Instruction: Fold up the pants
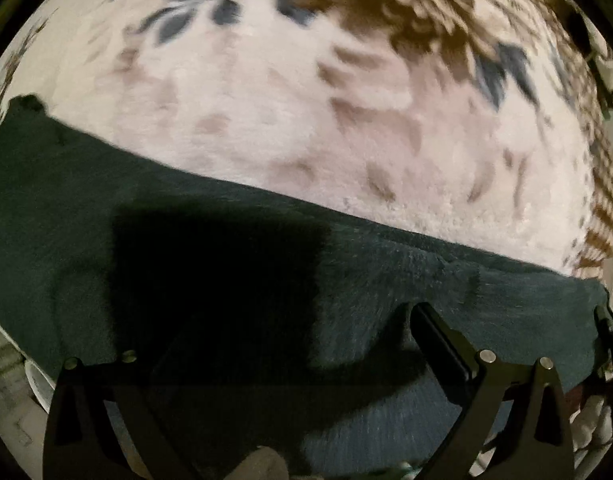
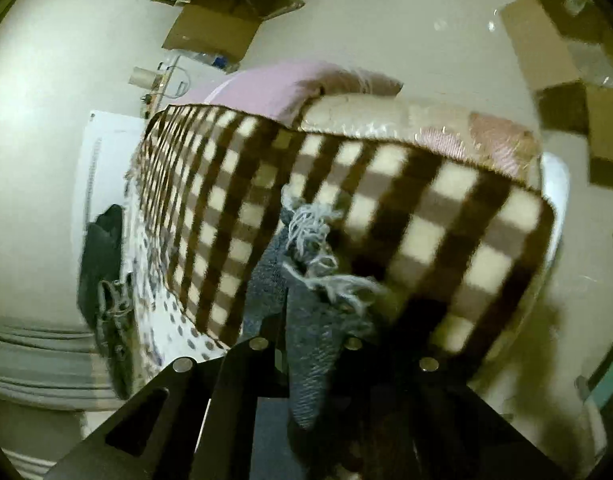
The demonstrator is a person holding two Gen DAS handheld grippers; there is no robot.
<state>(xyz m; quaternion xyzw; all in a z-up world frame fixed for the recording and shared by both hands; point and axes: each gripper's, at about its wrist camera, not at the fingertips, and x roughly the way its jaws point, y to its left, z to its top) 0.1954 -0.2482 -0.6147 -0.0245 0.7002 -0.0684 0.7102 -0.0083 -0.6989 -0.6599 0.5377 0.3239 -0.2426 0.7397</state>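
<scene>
The dark teal pants (image 1: 234,264) lie in a broad band across the floral blanket (image 1: 290,112) in the left wrist view. My left gripper (image 1: 274,340) hangs just above them with its fingers (image 1: 438,336) wide apart, holding nothing; its shadow falls on the fabric. In the right wrist view my right gripper (image 2: 306,344) is shut on a blue-grey part of the pants (image 2: 310,360) with a frayed, fringed hem (image 2: 318,248), lifted above the checked blanket (image 2: 386,208).
A brown-and-cream checked blanket covers the bed's end, with a pink pillow (image 2: 274,88) beyond it. Cardboard boxes (image 2: 226,20) stand on the beige floor, more boxes (image 2: 566,64) at the right. A dark bag (image 2: 102,264) lies at the bed's left side.
</scene>
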